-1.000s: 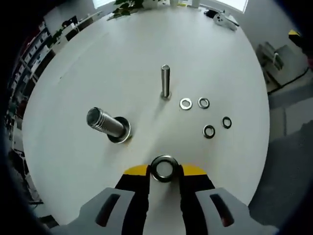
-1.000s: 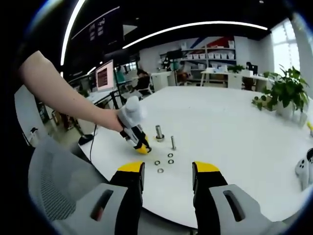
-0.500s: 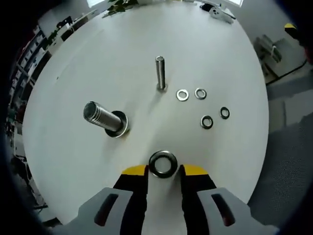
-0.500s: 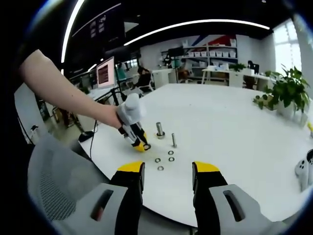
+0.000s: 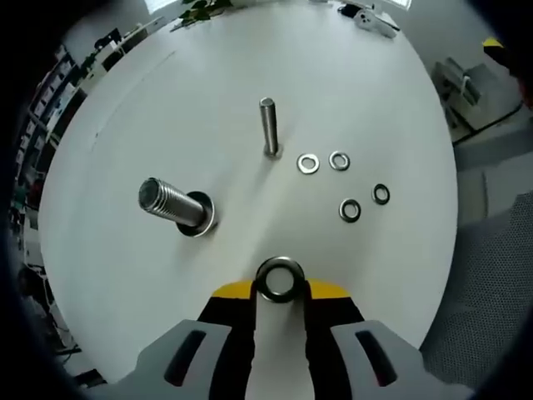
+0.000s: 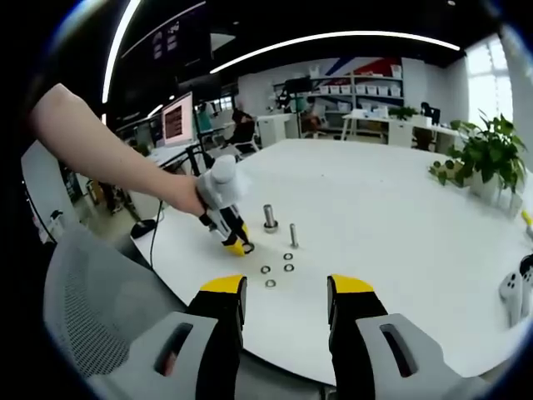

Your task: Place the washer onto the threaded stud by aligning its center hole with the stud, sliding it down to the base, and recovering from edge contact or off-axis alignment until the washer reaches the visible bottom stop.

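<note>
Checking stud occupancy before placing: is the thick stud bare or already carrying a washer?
Already carrying one: a washer rings the base of the thick stud, flat on the table.

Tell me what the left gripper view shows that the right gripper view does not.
Left gripper view alone: the large washer gripped flat between the left gripper jaws. Right gripper view alone: the person's arm, the open right gripper, the office behind. Both: thick stud, thin stud, small loose washers on the white table.
</note>
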### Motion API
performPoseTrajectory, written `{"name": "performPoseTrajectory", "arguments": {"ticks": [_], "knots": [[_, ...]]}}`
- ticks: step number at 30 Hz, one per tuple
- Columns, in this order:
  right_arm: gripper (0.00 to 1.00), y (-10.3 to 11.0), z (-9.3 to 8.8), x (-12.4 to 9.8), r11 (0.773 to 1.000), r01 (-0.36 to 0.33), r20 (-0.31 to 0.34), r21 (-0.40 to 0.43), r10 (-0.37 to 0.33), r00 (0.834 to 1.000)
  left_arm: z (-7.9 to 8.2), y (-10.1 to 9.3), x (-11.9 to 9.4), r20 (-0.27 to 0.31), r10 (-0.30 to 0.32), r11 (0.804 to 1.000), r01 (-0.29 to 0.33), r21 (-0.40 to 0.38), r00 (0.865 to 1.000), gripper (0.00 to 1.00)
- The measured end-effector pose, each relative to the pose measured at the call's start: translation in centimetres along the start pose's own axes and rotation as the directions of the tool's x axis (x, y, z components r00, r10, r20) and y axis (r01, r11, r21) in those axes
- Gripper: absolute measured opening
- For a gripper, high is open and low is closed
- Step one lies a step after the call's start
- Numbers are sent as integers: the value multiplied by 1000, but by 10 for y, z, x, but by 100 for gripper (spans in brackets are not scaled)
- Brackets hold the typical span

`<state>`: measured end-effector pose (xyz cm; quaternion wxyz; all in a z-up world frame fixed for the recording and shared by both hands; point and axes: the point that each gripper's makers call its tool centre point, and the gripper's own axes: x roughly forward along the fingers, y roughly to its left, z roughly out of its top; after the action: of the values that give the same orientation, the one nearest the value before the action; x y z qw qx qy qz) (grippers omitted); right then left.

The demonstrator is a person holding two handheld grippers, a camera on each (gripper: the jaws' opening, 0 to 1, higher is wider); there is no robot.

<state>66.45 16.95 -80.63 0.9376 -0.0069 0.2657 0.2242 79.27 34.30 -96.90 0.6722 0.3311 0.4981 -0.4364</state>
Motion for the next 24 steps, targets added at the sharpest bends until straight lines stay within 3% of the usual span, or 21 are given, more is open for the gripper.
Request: {"name": "performPoseTrajectory", "arguments": {"ticks": [10, 24], "knots": [[41, -6, 4, -3, 999, 33, 18, -6, -33, 999, -2, 1, -1, 67, 10, 999, -7, -49, 998, 19], [41, -12, 9, -6, 998, 56, 51, 12, -57, 997, 6, 6, -9, 96, 24, 1000, -24, -4, 995, 19]]}}
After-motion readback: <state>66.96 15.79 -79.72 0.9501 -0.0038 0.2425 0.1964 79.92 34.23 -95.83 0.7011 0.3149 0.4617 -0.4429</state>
